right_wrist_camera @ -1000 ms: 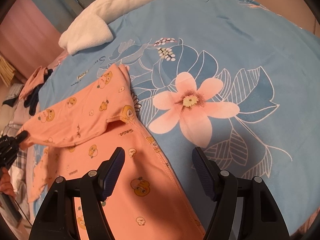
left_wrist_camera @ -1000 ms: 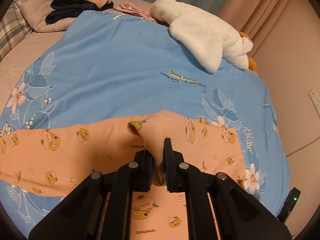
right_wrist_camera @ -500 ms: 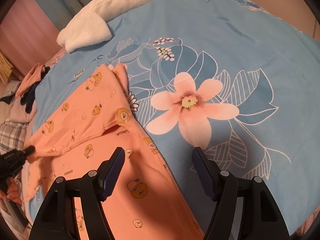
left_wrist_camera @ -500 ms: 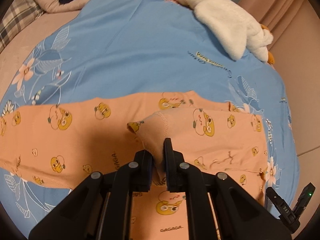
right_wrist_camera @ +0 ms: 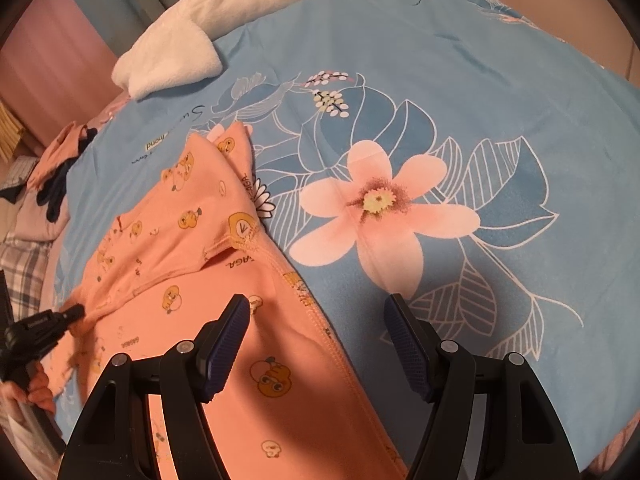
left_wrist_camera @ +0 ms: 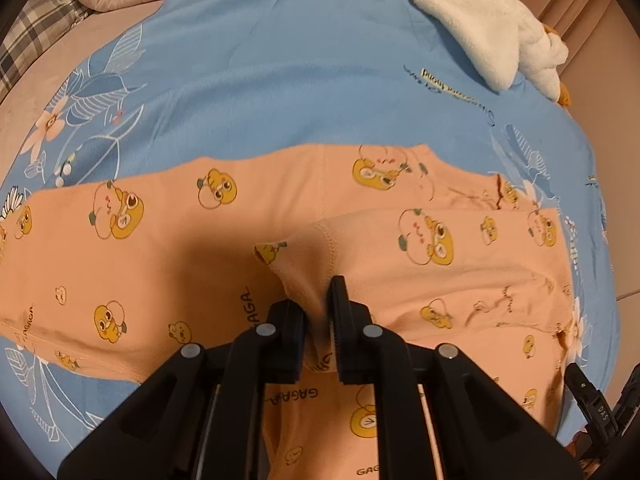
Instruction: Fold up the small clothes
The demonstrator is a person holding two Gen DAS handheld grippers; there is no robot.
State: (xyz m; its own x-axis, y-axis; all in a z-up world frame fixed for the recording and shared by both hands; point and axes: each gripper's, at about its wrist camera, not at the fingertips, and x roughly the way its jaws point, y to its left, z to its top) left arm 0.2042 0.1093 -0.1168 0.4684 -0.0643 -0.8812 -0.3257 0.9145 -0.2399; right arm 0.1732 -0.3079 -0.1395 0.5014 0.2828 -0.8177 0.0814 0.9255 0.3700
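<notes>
An orange child's garment [left_wrist_camera: 160, 260] printed with yellow ducks lies spread on a blue flowered blanket [left_wrist_camera: 280, 80]. One sleeve [left_wrist_camera: 440, 260] is folded across its body. My left gripper [left_wrist_camera: 314, 296] hangs low over the garment with the sleeve's cuff bunched between its pads, and its jaws are opening. In the right wrist view that left gripper [right_wrist_camera: 76, 312] shows at the far left, pinching the cuff. My right gripper [right_wrist_camera: 317, 304] stands open with nothing in it, above the garment's side seam [right_wrist_camera: 312, 320] and the blanket [right_wrist_camera: 480, 80].
A white plush toy [left_wrist_camera: 480, 20] lies at the blanket's far edge, also in the right wrist view [right_wrist_camera: 180, 56]. A pile of dark and pink clothes [right_wrist_camera: 60, 160] and a plaid pillow [left_wrist_camera: 24, 40] sit beyond. A person's hand [right_wrist_camera: 36, 392] holds the left gripper.
My left gripper has sunk toward the bed with the cuff, laying the sleeve across the garment's body. Its fingers stand slightly further apart. The right gripper has kept still.
</notes>
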